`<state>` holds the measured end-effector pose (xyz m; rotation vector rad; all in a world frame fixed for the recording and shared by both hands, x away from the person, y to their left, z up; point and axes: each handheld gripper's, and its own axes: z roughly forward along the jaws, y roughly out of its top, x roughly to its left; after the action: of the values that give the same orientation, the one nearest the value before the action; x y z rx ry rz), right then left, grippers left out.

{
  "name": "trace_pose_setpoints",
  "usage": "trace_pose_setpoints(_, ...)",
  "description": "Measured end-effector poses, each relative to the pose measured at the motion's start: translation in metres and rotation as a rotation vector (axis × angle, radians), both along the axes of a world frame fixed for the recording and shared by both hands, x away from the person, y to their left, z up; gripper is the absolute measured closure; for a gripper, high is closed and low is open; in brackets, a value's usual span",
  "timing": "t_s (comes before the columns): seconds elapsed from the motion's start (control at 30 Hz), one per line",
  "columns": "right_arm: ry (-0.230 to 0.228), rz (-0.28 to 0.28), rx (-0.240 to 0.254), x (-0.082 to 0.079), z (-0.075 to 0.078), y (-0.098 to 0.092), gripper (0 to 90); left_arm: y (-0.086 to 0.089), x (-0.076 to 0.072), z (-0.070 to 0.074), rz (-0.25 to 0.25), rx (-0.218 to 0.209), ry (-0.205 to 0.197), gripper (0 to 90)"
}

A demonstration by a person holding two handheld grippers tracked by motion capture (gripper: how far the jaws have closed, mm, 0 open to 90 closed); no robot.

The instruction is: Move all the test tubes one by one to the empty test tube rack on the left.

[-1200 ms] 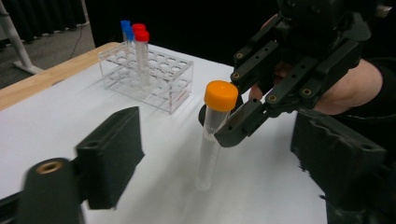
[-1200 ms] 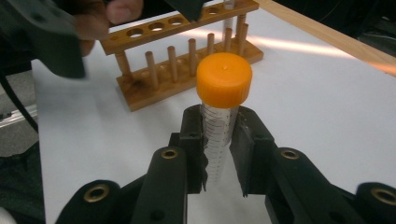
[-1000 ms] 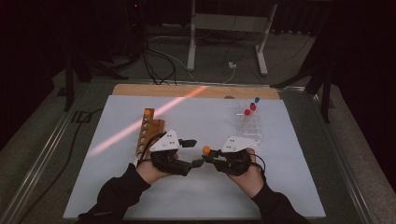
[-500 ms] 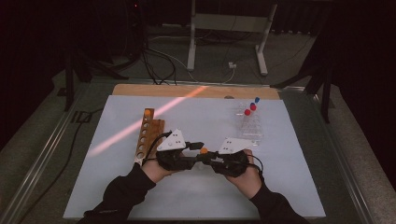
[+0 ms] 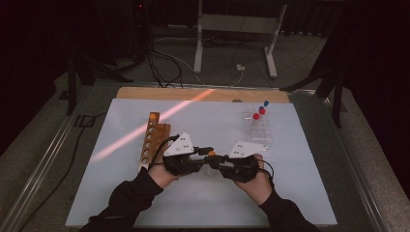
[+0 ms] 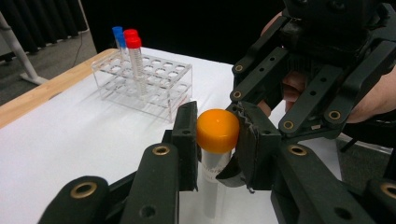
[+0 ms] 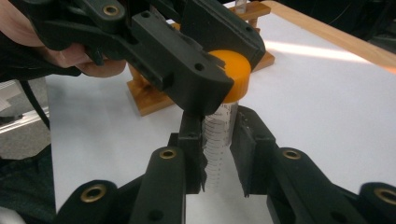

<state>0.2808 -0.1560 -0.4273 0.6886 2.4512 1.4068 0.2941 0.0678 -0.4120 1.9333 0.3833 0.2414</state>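
Tube (image 6: pixel 214 164): clear, black graduation marks, orange cap (image 6: pixel 217 130). Both tools black with brass-coloured rivets. Clear rack (image 6: pixel 144 84) beyond the tube holds red-capped and blue-capped tubes. Wooden rack (image 5: pixel 152 140): orange-brown. Surface (image 5: pixel 212 198): white, pale wood far edge.

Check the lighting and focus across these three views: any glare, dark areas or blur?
High view: dark surroundings, a pinkish light streak slanting across the white table. Left gripper view: orange cap sharp, with a small highlight; clear rack slightly soft. Right gripper view: near jaws soft, bright patch on the table behind.
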Motion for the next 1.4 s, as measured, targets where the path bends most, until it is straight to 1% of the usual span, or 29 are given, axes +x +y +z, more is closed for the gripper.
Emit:
trace_pose_setpoints(0.03, -0.007, -0.007, -0.003, 0.0, 0.0, 0.0, 68.2, 0.001, 0.001, 0.001, 0.001, -0.003, 0.0, 71.6)
trace_pose_setpoints(0.07, -0.011, -0.013, -0.005, 0.0, 0.0, -0.002, 66.3, 0.002, 0.001, 0.003, 0.007, 0.0, -0.008, 71.7)
trace_pose_setpoints(0.17, -0.011, -0.035, -0.004, 0.001, 0.0, -0.005, 58.8, 0.008, 0.005, 0.01, 0.031, -0.014, -0.011, 71.7)
trace_pose_setpoints(0.3, -0.011, -0.047, 0.005, 0.003, -0.001, -0.008, 43.9, 0.015, 0.008, 0.017, 0.06, -0.005, -0.028, 71.7)
trace_pose_setpoints(0.37, -0.008, -0.054, 0.01, 0.004, -0.002, -0.009, 39.2, 0.02, 0.011, 0.021, 0.077, 0.0, -0.038, 71.6)
trace_pose_setpoints(0.47, 0.003, -0.064, 0.006, 0.004, -0.003, -0.008, 27.0, 0.03, 0.015, 0.028, 0.104, -0.004, -0.046, 71.6)
trace_pose_setpoints(0.53, 0.009, -0.061, 0.016, 0.006, -0.004, -0.008, 19.5, 0.038, 0.018, 0.033, 0.127, -0.006, -0.054, 71.7)
trace_pose_setpoints(0.57, 0.007, -0.071, 0.015, 0.006, -0.005, -0.008, 14.6, 0.042, 0.019, 0.035, 0.143, -0.008, -0.058, 71.6)
trace_pose_setpoints(0.63, 0.013, -0.082, 0.021, 0.007, -0.006, -0.007, 8.4, 0.05, 0.023, 0.04, 0.169, -0.012, -0.059, 71.6)
trace_pose_setpoints(0.67, 0.017, -0.083, 0.017, 0.008, -0.006, -0.007, 2.5, 0.055, 0.024, 0.042, 0.18, -0.017, -0.061, 71.6)
trace_pose_setpoints(0.7, 0.019, -0.084, 0.013, 0.008, -0.006, -0.007, 0.9, 0.059, 0.026, 0.043, 0.194, -0.017, -0.063, 71.6)
trace_pose_setpoints(0.77, 0.018, -0.085, 0.023, 0.007, -0.006, -0.008, 0.0, 0.066, 0.028, 0.046, 0.218, -0.018, -0.07, 71.6)
trace_pose_setpoints(0.83, 0.013, -0.086, 0.023, 0.007, -0.005, -0.008, 0.0, 0.075, 0.03, 0.049, 0.242, -0.016, -0.076, 71.6)
trace_pose_setpoints(0.87, 0.013, -0.078, 0.028, 0.007, -0.005, -0.008, 0.0, 0.078, 0.031, 0.05, 0.251, -0.015, -0.081, 71.6)
trace_pose_setpoints(0.93, 0.012, -0.073, 0.034, 0.007, -0.005, -0.008, 0.0, 0.088, 0.035, 0.053, 0.284, -0.018, -0.084, 71.6)
trace_pose_setpoints(1.0, 0.015, -0.077, 0.045, 0.007, -0.004, -0.009, 0.0, 0.098, 0.038, 0.055, 0.314, -0.019, -0.085, 71.7)
trace_pose_setpoints(1.1, 0.011, -0.084, 0.041, 0.007, -0.004, -0.01, 0.0, 0.11, 0.043, 0.059, 0.353, -0.025, -0.088, 71.6)
trace_pose_setpoints(1.13, 0.011, -0.085, 0.046, 0.007, -0.004, -0.01, 0.0, 0.114, 0.044, 0.06, 0.37, -0.02, -0.095, 71.7)
trace_pose_setpoints(1.17, 0.01, -0.087, 0.045, 0.007, -0.003, -0.01, 0.0, 0.119, 0.045, 0.061, 0.377, -0.035, -0.088, 71.7)
trace_pose_setpoints(1.2, 0.005, -0.087, 0.046, 0.007, -0.003, -0.011, 0.0, 0.123, 0.047, 0.062, 0.383, -0.043, -0.085, 71.7)
trace_pose_setpoints(1.27, 0.005, -0.087, 0.048, 0.007, -0.003, -0.011, 0.0, 0.129, 0.049, 0.063, 0.412, -0.037, -0.095, 71.7)
trace_pose_setpoints(1.3, 0.003, -0.087, 0.045, 0.007, -0.003, -0.011, 0.0, 0.131, 0.05, 0.063, 0.418, -0.043, -0.095, 71.7)
trace_pose_setpoints(1.4, -0.001, -0.084, 0.047, 0.007, -0.002, -0.012, 0.0, 0.139, 0.055, 0.062, 0.452, -0.035, -0.093, 71.7)
